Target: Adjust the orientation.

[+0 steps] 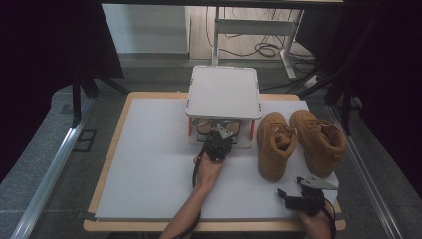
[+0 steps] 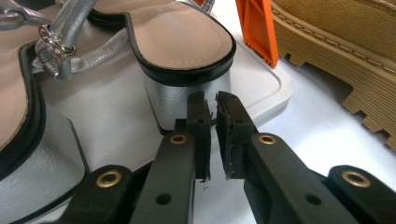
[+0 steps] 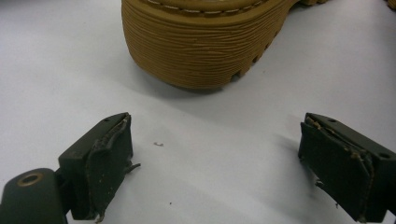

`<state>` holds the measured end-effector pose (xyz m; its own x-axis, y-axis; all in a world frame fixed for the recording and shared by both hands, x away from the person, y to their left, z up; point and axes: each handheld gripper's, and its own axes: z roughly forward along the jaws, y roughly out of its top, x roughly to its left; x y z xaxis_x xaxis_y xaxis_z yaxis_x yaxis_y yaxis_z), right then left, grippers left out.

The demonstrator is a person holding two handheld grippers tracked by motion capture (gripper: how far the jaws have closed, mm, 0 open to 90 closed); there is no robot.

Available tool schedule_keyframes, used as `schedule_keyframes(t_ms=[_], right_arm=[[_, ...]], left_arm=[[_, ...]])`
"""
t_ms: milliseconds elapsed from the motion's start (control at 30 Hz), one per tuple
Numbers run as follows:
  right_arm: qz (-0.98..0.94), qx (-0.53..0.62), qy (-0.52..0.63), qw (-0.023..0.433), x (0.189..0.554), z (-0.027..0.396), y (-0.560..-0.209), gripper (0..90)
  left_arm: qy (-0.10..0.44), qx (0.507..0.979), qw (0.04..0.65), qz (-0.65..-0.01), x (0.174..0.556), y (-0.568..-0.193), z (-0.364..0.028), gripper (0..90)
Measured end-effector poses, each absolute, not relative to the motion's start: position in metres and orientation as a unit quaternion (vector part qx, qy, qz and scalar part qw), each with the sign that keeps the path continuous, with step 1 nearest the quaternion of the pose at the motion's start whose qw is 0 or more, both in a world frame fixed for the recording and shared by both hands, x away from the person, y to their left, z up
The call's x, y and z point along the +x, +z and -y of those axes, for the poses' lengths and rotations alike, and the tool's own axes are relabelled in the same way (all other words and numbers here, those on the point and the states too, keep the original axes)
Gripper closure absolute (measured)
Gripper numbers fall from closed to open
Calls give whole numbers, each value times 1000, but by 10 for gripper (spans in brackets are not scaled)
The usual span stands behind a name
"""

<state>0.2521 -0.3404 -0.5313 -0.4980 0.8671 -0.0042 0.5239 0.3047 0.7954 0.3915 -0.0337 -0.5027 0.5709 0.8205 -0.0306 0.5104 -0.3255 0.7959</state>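
Note:
A pair of silver block-heel sandals (image 2: 182, 37) stands on the lower shelf (image 2: 266, 88) of a small white two-level rack (image 1: 224, 92). My left gripper (image 2: 212, 100) points at the silver heel of the right-hand sandal, just short of it. Its jaws stand a narrow slit apart with nothing between them. In the high view the left gripper (image 1: 222, 134) sits at the rack's front edge. Two tan boots (image 1: 273, 144) stand to the right of the rack. My right gripper (image 3: 215, 135) rests low on the table, wide open, facing the ribbed toe of a boot (image 3: 201, 51), and holds nothing.
An orange post (image 2: 257, 28) holds up the rack's corner beside the boot's lugged sole (image 2: 345, 60). The white table mat (image 1: 149, 164) stretches left of the rack. Dark curtains flank the table; a metal stand (image 1: 249, 30) and cables lie beyond it.

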Motion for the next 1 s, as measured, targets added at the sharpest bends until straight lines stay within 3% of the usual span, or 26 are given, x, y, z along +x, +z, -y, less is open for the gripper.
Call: schedule_keyframes(t_ms=[233,567,1000], right_arm=[[-776,448,383,224,252,340,-531,103],[-776,448,383,224,252,340,-531,103],[-776,448,383,224,252,340,-531,104]], left_arm=[[181,798,400,-413,387,-500,31,747],[168,810,395,-400,381,-494,28,520],[141,822,396,-385,369,-487,19,403]])
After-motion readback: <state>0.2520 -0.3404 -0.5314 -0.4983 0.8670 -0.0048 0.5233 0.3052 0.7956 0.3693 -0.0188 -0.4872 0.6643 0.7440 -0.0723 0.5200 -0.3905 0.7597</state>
